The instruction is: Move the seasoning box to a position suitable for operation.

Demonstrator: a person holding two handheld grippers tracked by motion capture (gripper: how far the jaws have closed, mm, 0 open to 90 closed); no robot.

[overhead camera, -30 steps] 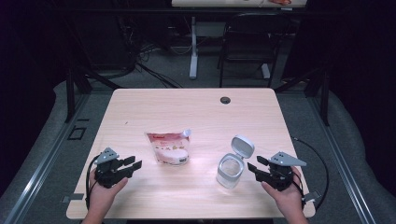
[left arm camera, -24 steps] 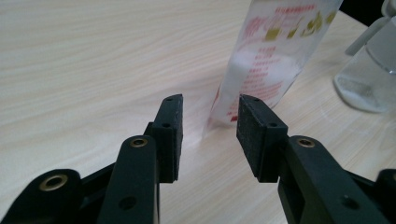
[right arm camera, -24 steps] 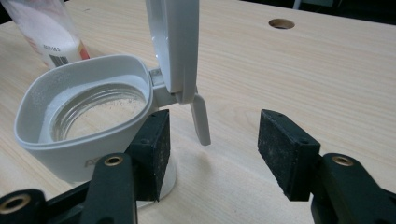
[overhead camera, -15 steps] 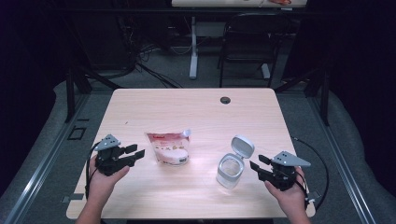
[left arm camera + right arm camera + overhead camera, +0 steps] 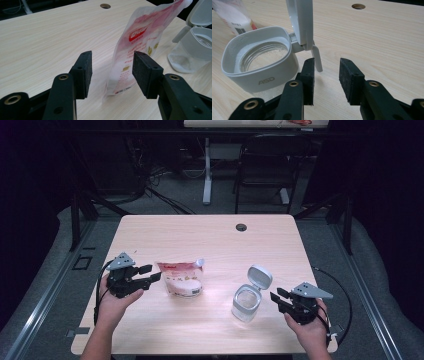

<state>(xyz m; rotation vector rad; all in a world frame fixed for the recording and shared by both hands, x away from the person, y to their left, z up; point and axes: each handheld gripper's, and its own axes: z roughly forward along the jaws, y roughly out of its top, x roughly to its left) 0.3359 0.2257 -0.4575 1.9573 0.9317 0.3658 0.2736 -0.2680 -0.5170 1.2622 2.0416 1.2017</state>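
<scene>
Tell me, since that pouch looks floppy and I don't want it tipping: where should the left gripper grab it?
Probably the near side edge of the pouch, from the left. It stands upright, edge-on between the open jaws of the left gripper, thin enough there to pinch.

The grey plastic collar of the clear glass jar [image 5: 259, 72], standing right of centre near the table's front edge, carries the raised letters "ASD". The red-and-white plastic pouch [image 5: 140, 47], standing left of the jar, bears a red label with white print too blurred to read, and a barcode low on its other face.
</scene>
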